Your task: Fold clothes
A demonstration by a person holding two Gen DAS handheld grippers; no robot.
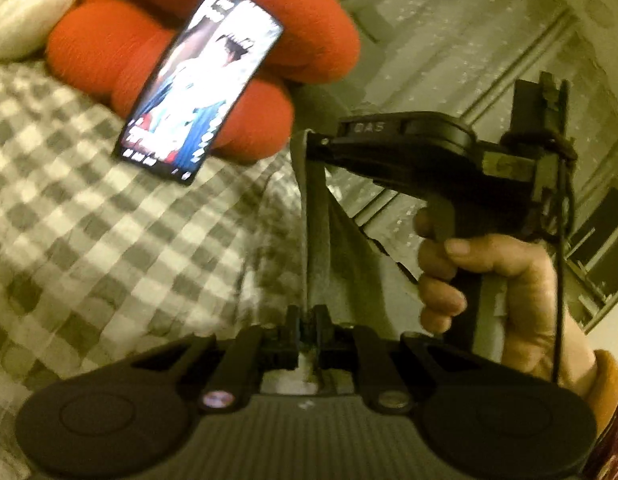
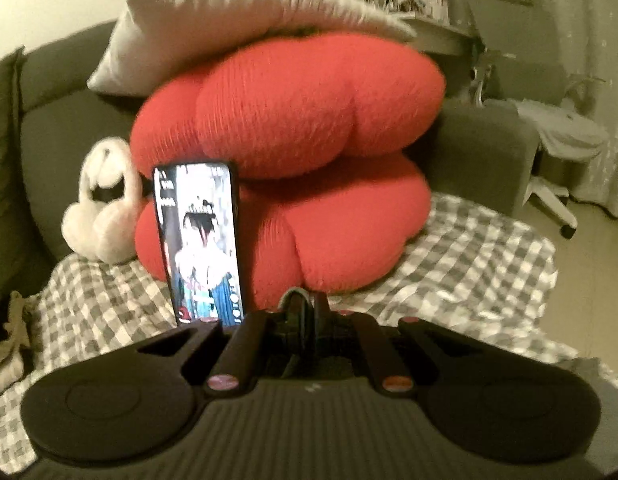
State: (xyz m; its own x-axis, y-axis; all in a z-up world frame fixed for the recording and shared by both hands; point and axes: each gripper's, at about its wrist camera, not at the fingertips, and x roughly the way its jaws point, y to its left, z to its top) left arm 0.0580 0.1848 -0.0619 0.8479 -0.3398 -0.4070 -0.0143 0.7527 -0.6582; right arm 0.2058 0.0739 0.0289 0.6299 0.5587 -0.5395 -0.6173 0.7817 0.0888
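Grey-checked bedding [image 2: 461, 264] is spread over a sofa, with a red cushion [image 2: 293, 168] and a lit phone [image 2: 199, 244] propped on it. Between them, a grey cloth [image 1: 321, 240] is stretched taut above the bedding, pinched at either end by the closed left gripper [image 1: 307, 322] and the closed right gripper [image 1: 315, 145].

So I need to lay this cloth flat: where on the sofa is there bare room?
The checked blanket is bare right of the red cushion, out to the sofa arm. The back is crowded: phone propped on the cushion, earmuffs to its left.
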